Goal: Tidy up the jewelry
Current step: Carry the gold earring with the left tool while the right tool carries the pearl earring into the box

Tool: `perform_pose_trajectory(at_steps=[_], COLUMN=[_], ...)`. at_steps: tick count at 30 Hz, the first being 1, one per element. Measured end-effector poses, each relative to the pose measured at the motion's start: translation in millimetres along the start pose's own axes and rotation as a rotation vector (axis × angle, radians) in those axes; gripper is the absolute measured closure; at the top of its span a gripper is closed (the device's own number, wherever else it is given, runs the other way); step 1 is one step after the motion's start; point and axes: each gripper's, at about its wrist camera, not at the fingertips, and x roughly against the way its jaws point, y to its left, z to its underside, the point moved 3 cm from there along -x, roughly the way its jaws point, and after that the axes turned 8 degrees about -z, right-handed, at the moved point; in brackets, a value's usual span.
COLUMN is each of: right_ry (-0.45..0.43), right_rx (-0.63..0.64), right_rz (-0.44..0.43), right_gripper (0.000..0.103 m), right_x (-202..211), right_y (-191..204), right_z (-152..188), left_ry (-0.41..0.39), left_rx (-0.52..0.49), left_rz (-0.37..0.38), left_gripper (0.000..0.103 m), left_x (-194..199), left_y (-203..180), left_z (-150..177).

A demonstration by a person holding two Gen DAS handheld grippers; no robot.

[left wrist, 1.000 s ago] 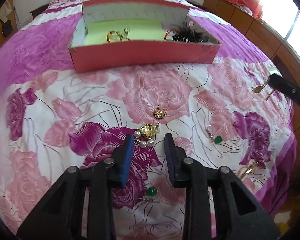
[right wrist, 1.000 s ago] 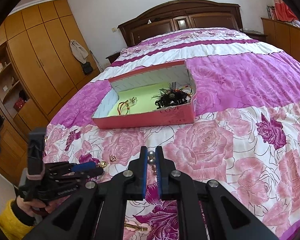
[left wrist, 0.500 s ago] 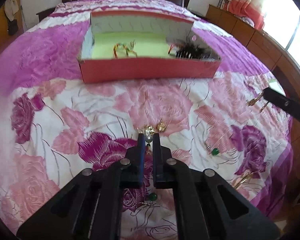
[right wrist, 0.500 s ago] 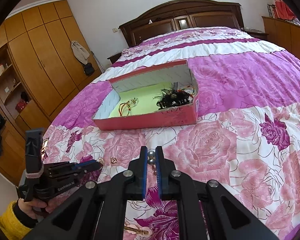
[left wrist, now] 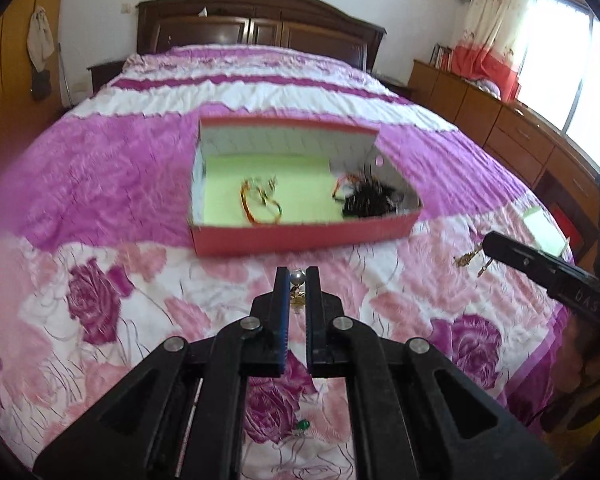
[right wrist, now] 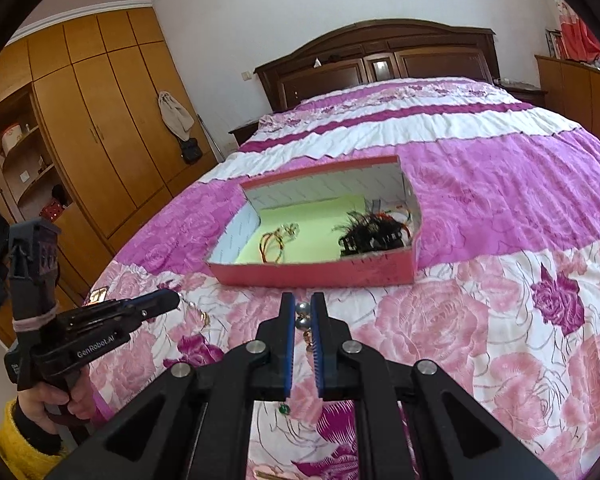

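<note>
My left gripper pinches a pearl brooch; my right gripper clamps 2 pearls, both short of the red box.

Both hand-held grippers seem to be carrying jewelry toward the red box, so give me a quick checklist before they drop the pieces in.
1. Left hand-held gripper shut on the pearl brooch: ok.
2. Right hand-held gripper shut on the pearl earring: ok.
3. Red box open on top: ok.
4. Free green floor left in the box between the bracelet and the black feather piece: ok.
5. Grippers over the box: not ok, both are short of its near wall.
6. Nothing left behind: not ok, a green earring lies on the bedspread.
</note>
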Motion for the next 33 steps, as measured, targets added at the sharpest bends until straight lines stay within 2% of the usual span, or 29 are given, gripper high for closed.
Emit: perform_pose_trajectory(at_steps=[8, 15, 23, 26, 30, 33], right_ry=[-0.064, -0.155, -0.254, -0.279, -0.295, -0.266], right_rx=[0.044, 0.058, 0.070, 0.075, 0.093, 0.094], right_rz=[-0.001, 0.003, 0.034, 0.066, 0.128, 0.146], right_gripper=[0.094, 0.094, 0.094, 0.094, 0.094, 0.094], right_x=[-9, -22, -49, -66, -90, -111], right_y=[11, 19, 15, 9, 2, -5], right_z=[-26, -54, -89, -99, -106, -109], left_ry=[-0.088, -0.195, -0.297, -0.355, -0.364, -0.338], left_rx=[-0.007, 0.006, 0.007, -0.011, -0.010, -0.007], left_rz=[-0.038, -0.084, -0.122, -0.161, -0.180, -0.179], left_gripper=[0.103, 0.103, 0.103, 0.103, 0.103, 0.103], left_x=[-1, -8, -29, -41, -60, -77], left_y=[2, 5, 6, 6, 6, 6], left_z=[-28, -58, -84, -92, -98, -98])
